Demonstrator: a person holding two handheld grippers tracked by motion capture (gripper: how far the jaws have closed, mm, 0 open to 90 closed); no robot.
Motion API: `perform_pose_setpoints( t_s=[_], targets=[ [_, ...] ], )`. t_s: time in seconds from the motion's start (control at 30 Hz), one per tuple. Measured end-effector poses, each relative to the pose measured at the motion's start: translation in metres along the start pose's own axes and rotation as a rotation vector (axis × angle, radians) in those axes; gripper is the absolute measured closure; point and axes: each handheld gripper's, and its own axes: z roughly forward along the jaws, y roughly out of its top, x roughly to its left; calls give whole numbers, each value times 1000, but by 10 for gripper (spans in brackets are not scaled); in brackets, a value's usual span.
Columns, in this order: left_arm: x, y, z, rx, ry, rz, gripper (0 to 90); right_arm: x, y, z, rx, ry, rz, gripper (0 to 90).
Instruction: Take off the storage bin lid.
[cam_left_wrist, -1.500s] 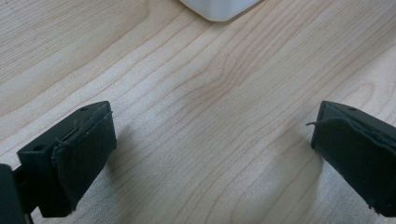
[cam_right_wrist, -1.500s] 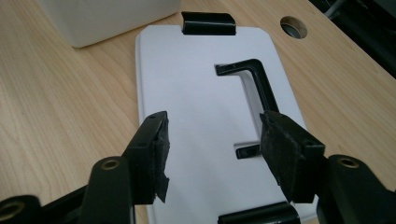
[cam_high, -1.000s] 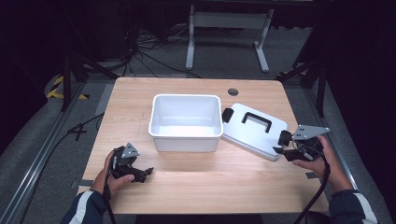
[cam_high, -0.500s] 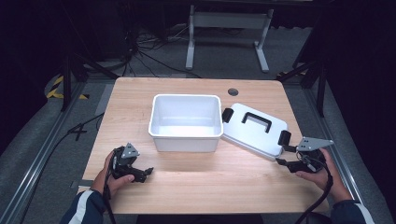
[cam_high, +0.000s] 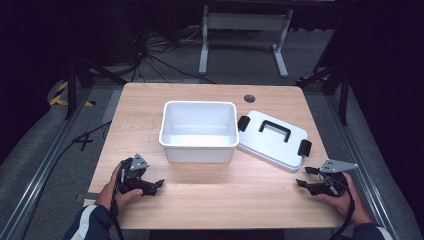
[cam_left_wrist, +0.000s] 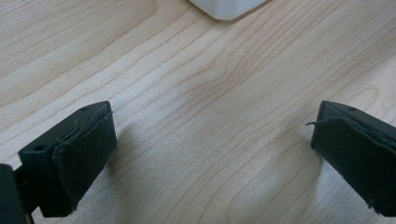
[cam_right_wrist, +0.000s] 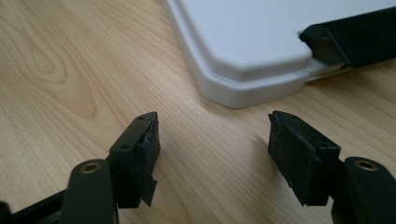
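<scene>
Lid (cam_high: 272, 139) lies flat beside my white tub (cam_high: 199, 131), long axis slanting toward the desk's (cam_high: 225, 200) right corner; left gripper (cam_high: 152, 186) and right gripper (cam_high: 306, 179) both rest with jaws apart, empty.

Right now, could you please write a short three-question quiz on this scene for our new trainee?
1. True or false: the lid sits closed on the white bin.
2. Multiple choice: the right gripper is A) open, B) shut on the lid, C) inside the bin.
3. Fill in: the left gripper rests on the wooden ___.

Key: 1. False, it lies on the table, its edge against the bin. 2. A. 3. table.
</scene>
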Motion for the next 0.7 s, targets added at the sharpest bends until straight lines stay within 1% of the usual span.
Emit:
perform_pose_setpoints(
  t_s=[0.03,0.1,0.13,0.17,0.2,0.37,0.4,0.43,0.7],
  targets=[
    [0,0,0,0,0,0,6,0,-1,0,-8,-4,6,335],
    [0,0,0,2,-1,-4,5,1,-1,1,-5,-25,14,281],
    [0,0,0,2,-1,0,5,0,-1,1,-1,-30,24,274],
    [0,0,0,3,-3,-2,4,0,-1,1,-1,-30,24,273],
    [1,1,0,1,0,8,3,0,-1,1,-1,-30,24,273],
    [1,1,0,2,0,8,3,0,-1,1,-2,-30,24,272],
    [0,0,1,0,-3,-2,3,0,-1,1,-2,-31,23,272],
    [0,0,1,1,-4,-3,2,0,-1,1,-2,-30,23,272],
    [1,0,0,1,-2,1,1,0,-1,1,-2,-30,23,272]
  ],
)
